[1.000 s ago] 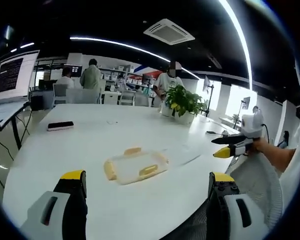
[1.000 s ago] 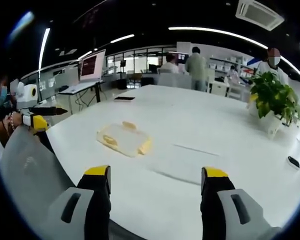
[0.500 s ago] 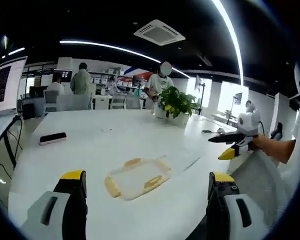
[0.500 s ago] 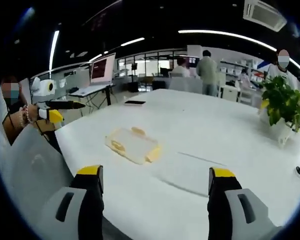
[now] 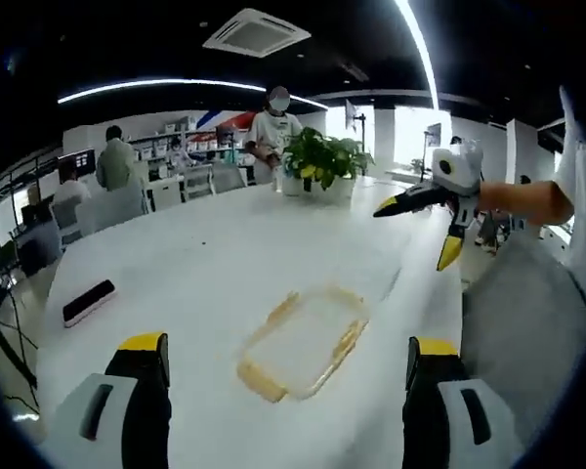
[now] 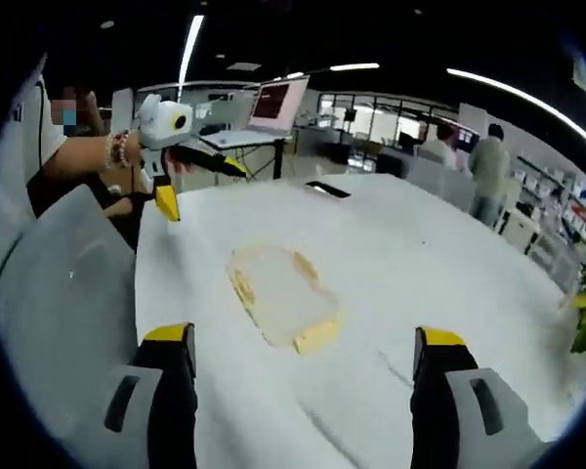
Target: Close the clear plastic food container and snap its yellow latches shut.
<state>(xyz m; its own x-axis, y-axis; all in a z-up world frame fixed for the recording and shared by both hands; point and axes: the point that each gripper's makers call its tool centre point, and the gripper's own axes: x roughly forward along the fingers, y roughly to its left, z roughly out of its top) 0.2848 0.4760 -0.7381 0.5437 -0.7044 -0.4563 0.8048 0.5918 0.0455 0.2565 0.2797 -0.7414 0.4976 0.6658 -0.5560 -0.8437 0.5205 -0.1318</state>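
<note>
You are at the approach: both the left gripper (image 5: 285, 363) and right gripper (image 6: 300, 354) hang released, grasping nothing. The container (image 5: 307, 340) lies near the desk's (image 5: 195, 274) near edge; bring both down onto its yellow latches (image 6: 315, 335).

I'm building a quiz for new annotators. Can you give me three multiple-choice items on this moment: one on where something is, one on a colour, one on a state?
1. Where does the container lie?
A. on the white table
B. on a chair
C. held in the tongs

2. What colour are the container's latches?
A. red
B. yellow
C. blue

3. How do the left tongs stand?
A. shut on the container
B. shut on the phone
C. open, holding nothing

Answers:
1 A: the container rests flat on the table, apart from both tongs.
2 B: its latches show yellow at the rim.
3 C: the left tongs stand wide apart with only table and container seen between them; the phone lies far off, and the right tongs are open too.
</note>
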